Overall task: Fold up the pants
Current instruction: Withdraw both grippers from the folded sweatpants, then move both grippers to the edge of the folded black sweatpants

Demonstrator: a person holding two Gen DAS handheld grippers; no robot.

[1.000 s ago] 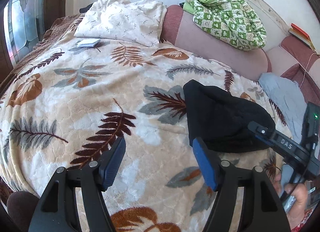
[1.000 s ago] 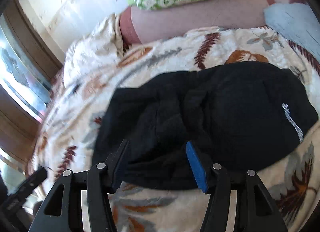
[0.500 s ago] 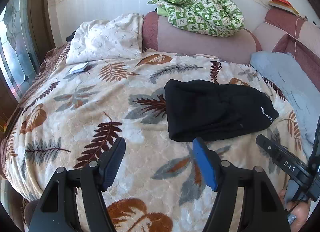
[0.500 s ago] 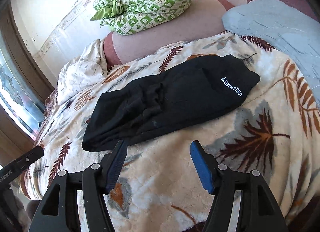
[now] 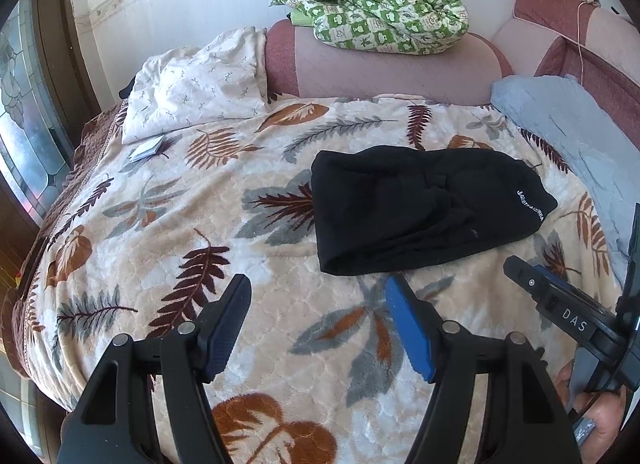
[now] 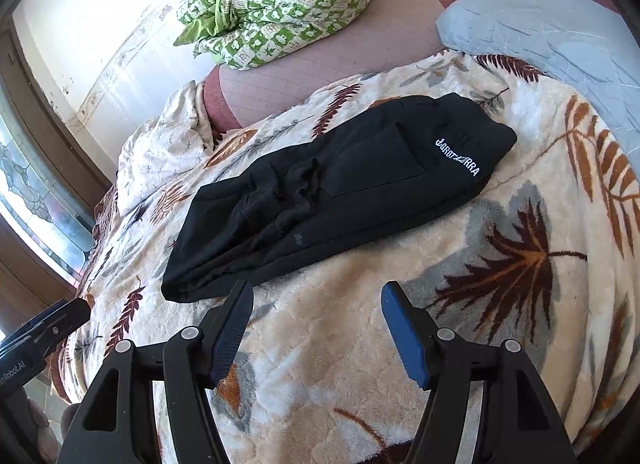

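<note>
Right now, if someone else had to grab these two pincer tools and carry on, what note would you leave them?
Left gripper: open, empty, above the leaf blanket.
Right gripper: open, empty, short of the pants.
Black pants: folded into a compact bundle on the blanket, white lettering on top, nothing touching them.
Done: the folding looks finished.
Left: perhaps smooth the bunched middle; otherwise nothing obvious.

Both wrist views angled down along their fingers, sharing folded black pants [image 5: 424, 212] mid-bed.

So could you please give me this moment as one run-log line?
pants: folded on blanket | left gripper: open, empty | right gripper: open, empty
</note>
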